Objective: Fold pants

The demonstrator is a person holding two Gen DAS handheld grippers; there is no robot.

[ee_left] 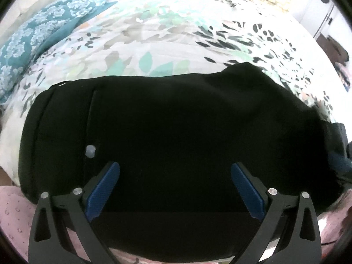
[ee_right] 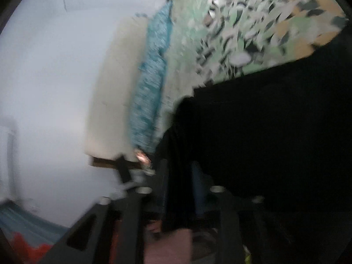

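Directly beneath the left gripper [ee_left: 175, 189], black fabric pants [ee_left: 176, 121] are spread on a leaf-patterned bedspread [ee_left: 154, 44]. Its blue-padded jaws are held wide apart above the cloth, nothing gripped. A teal floral cloth [ee_left: 39, 33] is seen beyond, to its left. The right gripper [ee_right: 176, 189] is blurred; a fold of the pants hangs between its jaws, their grip impossible to tell.

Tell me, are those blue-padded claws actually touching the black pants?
Cannot tell. In the left wrist view the left gripper hangs wide open over the black pants, but no gap or contact shows plainly.
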